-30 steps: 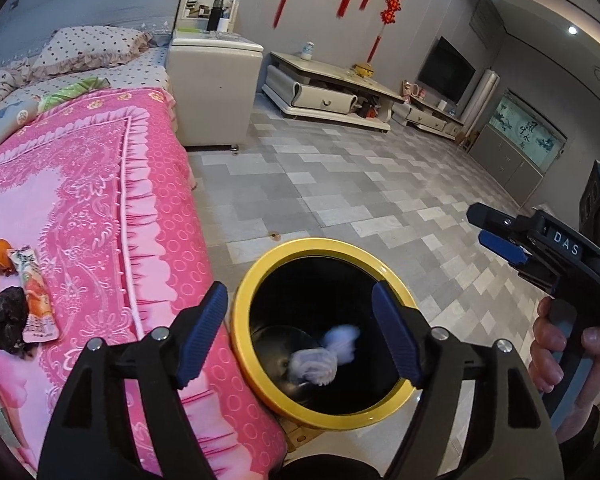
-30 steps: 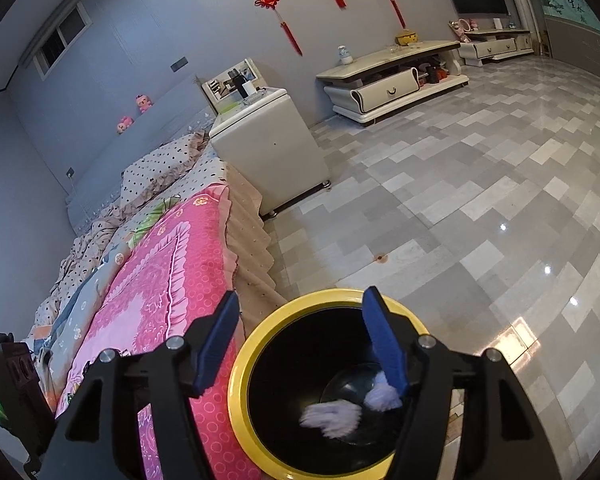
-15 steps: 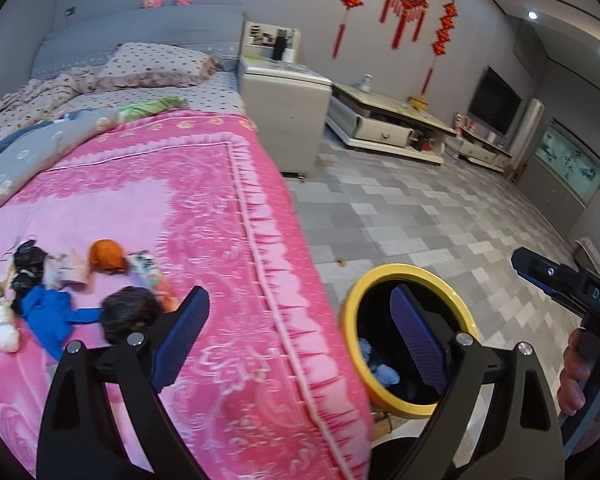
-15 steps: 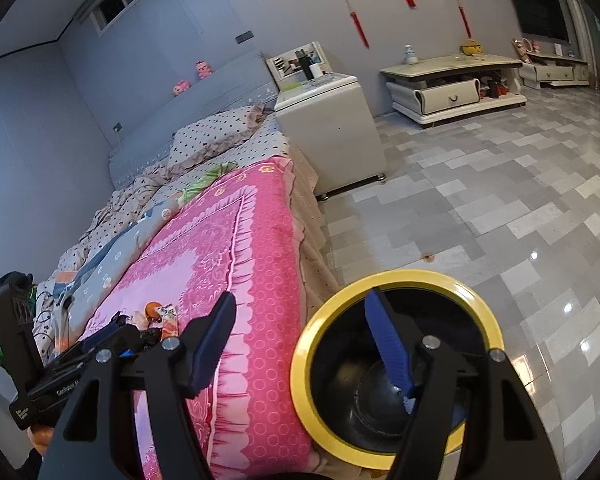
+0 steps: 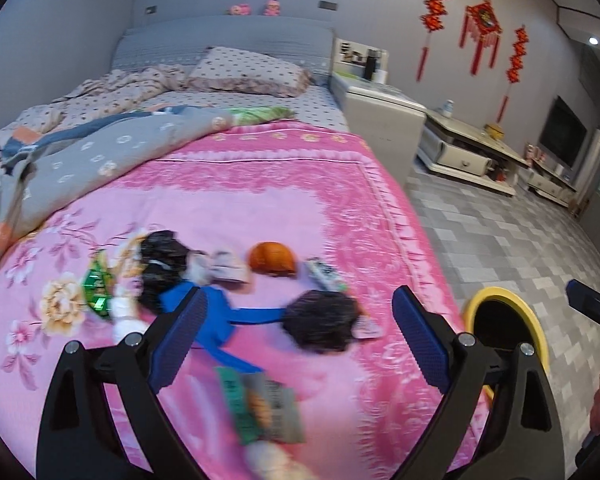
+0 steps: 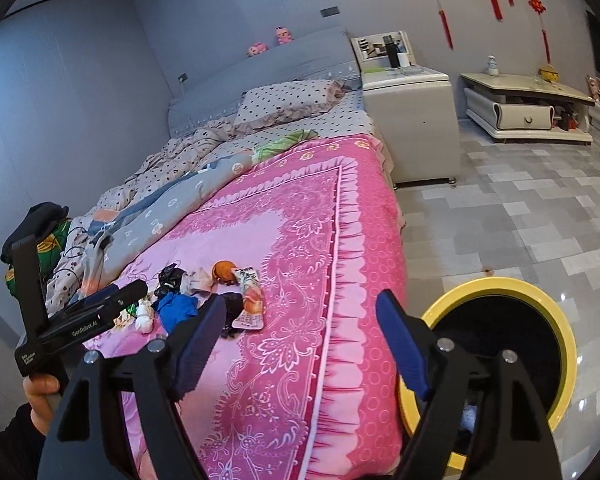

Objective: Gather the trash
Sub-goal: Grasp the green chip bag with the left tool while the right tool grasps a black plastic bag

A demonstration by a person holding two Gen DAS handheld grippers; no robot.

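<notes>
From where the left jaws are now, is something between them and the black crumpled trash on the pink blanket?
Nothing visible. The left gripper is open and empty, and the black crumpled trash lies directly ahead on the pink blanket. A blue piece touches its left side.

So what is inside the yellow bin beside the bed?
In the right wrist view, the yellow bin looks dark inside, with a small pale scrap low down. The right gripper covers part of the bottom, so more cannot be told.

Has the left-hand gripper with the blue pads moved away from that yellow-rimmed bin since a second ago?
Yes. The left gripper has swung from above the yellow-rimmed black bin over to the pink bedspread; the bin now sits at its right, jaws open and empty.
</notes>
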